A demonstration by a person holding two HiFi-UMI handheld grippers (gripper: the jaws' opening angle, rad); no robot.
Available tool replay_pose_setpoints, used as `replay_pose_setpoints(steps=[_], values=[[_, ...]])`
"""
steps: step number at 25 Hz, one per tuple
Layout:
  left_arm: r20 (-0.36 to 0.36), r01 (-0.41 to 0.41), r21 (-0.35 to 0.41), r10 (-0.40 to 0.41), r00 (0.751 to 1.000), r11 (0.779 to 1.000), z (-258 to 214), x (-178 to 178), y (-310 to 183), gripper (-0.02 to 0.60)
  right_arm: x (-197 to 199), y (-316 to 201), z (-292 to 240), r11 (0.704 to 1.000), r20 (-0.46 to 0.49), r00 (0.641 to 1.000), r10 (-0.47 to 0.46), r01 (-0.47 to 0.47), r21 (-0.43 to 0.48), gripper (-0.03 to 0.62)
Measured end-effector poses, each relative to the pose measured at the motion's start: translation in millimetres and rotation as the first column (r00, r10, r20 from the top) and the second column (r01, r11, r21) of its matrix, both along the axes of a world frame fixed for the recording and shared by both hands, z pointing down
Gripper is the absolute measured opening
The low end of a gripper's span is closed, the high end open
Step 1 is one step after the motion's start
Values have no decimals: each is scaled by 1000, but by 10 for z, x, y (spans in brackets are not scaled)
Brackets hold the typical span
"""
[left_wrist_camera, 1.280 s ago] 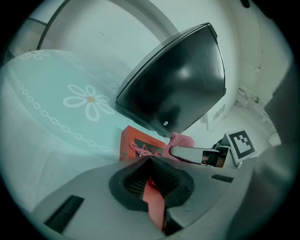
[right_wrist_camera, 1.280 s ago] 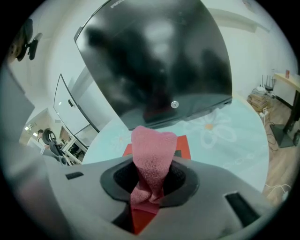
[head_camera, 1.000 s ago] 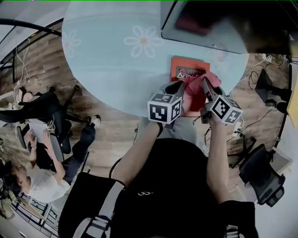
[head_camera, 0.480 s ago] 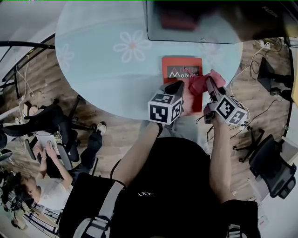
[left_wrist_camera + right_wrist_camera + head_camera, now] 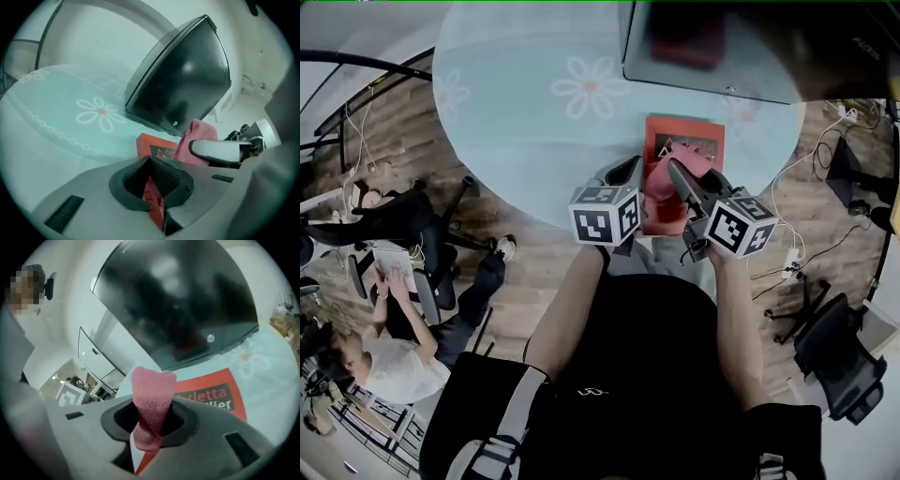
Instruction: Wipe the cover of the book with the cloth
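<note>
A red book [image 5: 698, 136] lies on the pale blue round table [image 5: 525, 141], near its front edge. My right gripper [image 5: 675, 173] is shut on a pink cloth [image 5: 661, 183], which rests on the near left part of the cover. In the right gripper view the cloth [image 5: 151, 399] stands up between the jaws, with the book's printed cover [image 5: 211, 390] beyond. My left gripper [image 5: 630, 169] is at the book's left edge. In the left gripper view its jaws are closed with the red edge [image 5: 152, 201] pinched between them, and the cloth [image 5: 199, 136] shows to the right.
A dark screen [image 5: 712, 47] stands at the table's back, just behind the book. White flower prints [image 5: 591, 86] mark the tabletop. Office chairs [image 5: 403, 225] and a seated person [image 5: 384, 361] are on the wooden floor to the left; cables lie on the right.
My right gripper has drawn the cloth left and nearer across the cover. The left gripper has stayed at the book's left edge.
</note>
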State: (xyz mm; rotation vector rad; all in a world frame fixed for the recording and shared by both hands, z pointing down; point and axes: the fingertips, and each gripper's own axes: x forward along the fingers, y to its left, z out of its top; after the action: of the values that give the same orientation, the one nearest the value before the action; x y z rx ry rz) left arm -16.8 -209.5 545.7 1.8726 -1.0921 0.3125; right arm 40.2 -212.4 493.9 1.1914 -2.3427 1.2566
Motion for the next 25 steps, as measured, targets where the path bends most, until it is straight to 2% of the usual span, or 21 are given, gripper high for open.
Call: replay_pose_setpoints(steps=[4, 9, 14, 19, 25], values=[[3, 17, -12, -17, 1000, 1000, 21, -98, 82, 15, -256, 119, 108, 997, 0, 998, -65, 65, -39, 106], [7, 30, -53, -29, 1000, 998, 164, -188, 227, 15, -350, 230, 265, 993, 0, 996, -87, 86, -83, 106], [20, 36, -92, -34, 999, 995, 276, -166, 388, 15, -245, 351, 400, 990, -87, 990, -111, 103, -91, 106], [21, 29, -86, -27, 999, 996, 196, -82, 445, 15, -76, 438, 439, 991, -150, 982, -118, 107, -84, 106], [42, 26, -67, -24, 999, 997, 75, 28, 512, 15, 199, 419, 427, 995, -147, 987, -71, 60, -73, 106]])
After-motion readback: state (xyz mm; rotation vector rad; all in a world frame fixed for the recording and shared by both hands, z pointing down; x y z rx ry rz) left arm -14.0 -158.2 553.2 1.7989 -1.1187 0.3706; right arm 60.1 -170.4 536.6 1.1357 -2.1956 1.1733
